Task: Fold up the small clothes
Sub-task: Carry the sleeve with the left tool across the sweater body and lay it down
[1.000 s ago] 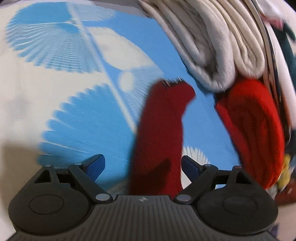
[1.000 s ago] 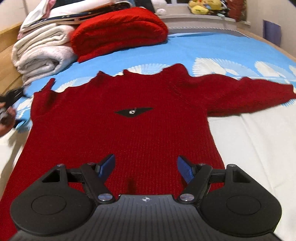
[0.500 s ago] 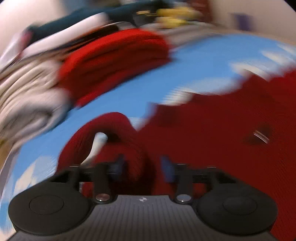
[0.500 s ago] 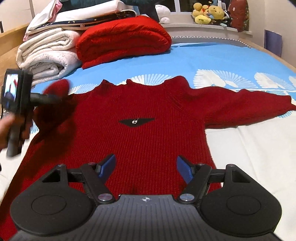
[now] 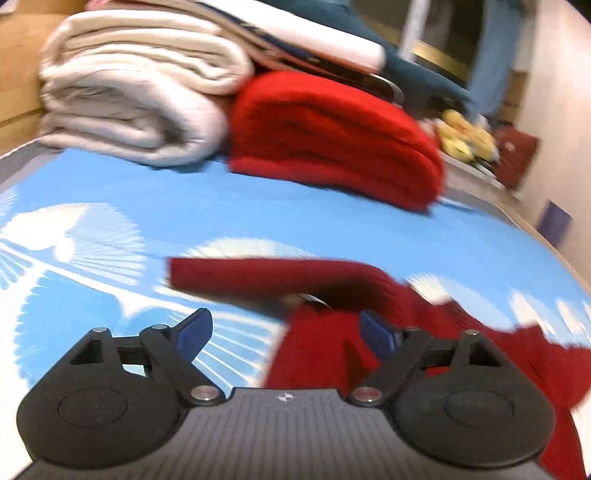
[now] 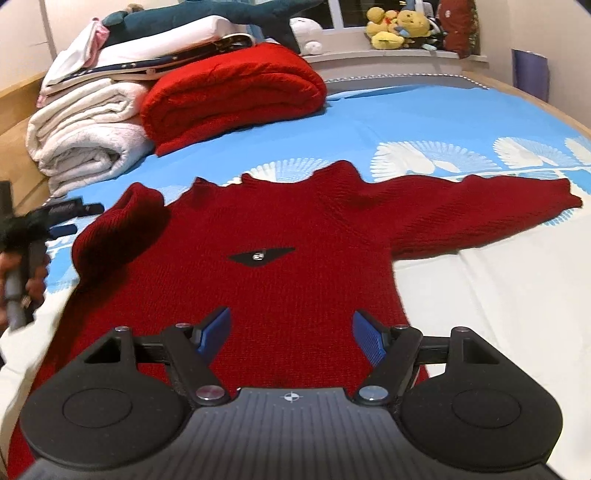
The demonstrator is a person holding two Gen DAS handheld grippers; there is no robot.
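A dark red knitted sweater (image 6: 280, 280) lies flat on the bed, chest up, with a small black badge (image 6: 260, 255). Its left sleeve (image 6: 122, 229) is folded in over the shoulder; its right sleeve (image 6: 487, 210) is spread out to the right. My left gripper (image 5: 284, 332) is open and empty, just left of the folded sleeve (image 5: 280, 277); it also shows in the right wrist view (image 6: 55, 218) at the left edge, held in a hand. My right gripper (image 6: 291, 332) is open and empty above the sweater's lower body.
The bed has a blue and white patterned sheet (image 6: 424, 122). At its head lie a folded bright red blanket (image 6: 232, 96), rolled white towels (image 6: 85, 136) and stacked bedding. Plush toys (image 6: 399, 22) sit on the windowsill. A wooden bed frame (image 6: 14, 147) runs along the left.
My left gripper let go of the left sleeve, which now lies folded over the shoulder, and drew back to the left. My right gripper has barely moved.
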